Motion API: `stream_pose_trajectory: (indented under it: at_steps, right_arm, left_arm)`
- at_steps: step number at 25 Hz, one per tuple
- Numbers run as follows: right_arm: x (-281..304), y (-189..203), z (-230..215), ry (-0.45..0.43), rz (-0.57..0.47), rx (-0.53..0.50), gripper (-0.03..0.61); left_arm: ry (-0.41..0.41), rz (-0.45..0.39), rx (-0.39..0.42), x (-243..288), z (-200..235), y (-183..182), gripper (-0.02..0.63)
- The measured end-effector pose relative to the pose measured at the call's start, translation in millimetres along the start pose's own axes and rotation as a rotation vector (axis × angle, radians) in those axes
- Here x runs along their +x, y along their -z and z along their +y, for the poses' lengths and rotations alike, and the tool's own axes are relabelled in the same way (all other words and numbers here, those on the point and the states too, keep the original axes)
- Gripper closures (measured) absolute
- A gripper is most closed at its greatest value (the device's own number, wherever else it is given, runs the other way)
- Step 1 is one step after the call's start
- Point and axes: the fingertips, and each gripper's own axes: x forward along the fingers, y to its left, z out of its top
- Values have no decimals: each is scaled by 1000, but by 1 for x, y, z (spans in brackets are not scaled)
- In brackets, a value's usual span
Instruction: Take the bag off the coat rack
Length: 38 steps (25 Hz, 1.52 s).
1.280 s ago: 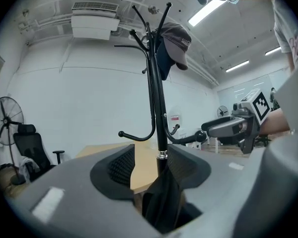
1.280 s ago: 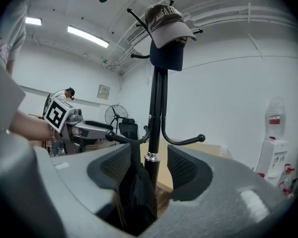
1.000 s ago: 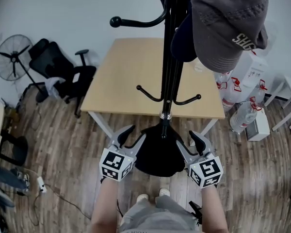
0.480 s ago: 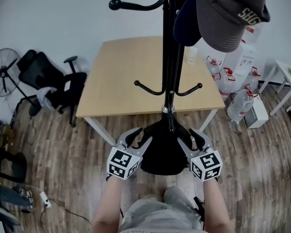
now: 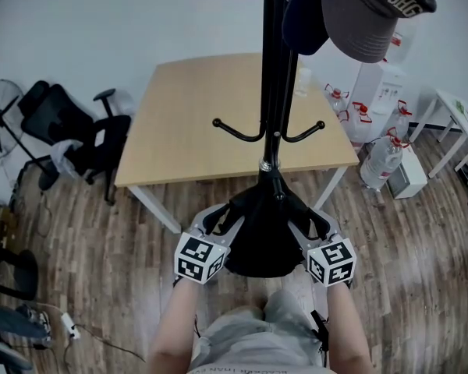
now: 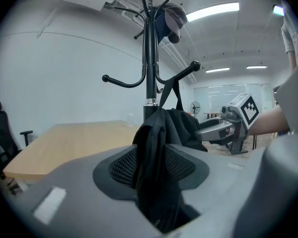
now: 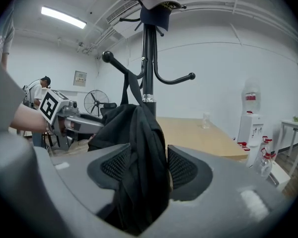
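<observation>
In the head view, the black bag (image 5: 261, 236) hangs against the coat rack (image 5: 271, 92) pole below its lower hooks, with our left gripper (image 5: 218, 221) and right gripper (image 5: 310, 223) on either side of it. In the left gripper view, our jaws are clamped on a fold of bag fabric, and the strap (image 6: 175, 89) loops over a lower hook (image 6: 185, 71). In the right gripper view, the jaws likewise pinch fabric. We judge both sides should rise evenly, carrying the strap outward past the hook's ball tip without tugging the rack.
</observation>
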Motion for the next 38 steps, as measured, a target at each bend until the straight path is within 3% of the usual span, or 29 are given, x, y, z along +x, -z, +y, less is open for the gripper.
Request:
stream_pose_trajectory:
  at_steps: [6,10,12,17,19,28,38]
  right_arm:
    - [22,12,-3,-88,19,46,345]
    - [30,15,-2,-116,12,23,358]
    - [31,15,-1,-110,19,11,389]
    - [29,15,-1,-47,13,-15,487]
    - [27,14,-4,-27,0,-3,503]
    - [12,0,-7,-8,-16,14,514]
    - [-10,-22,-2,0,-9,22,514]
  left_arm:
    - [59,11,1,18,2,7,410]
    - [97,-11,-49,23,1,9,415]
    - [97,-18,-59,25,-1,9,441]
    - [37,-17,38,23,-2,8,534]
    - [25,-22,33,22,1,8,544]
    - [-2,-29,-14,9,7,-6,551]
    - [5,-16,-4,-5,-3,-35,549]
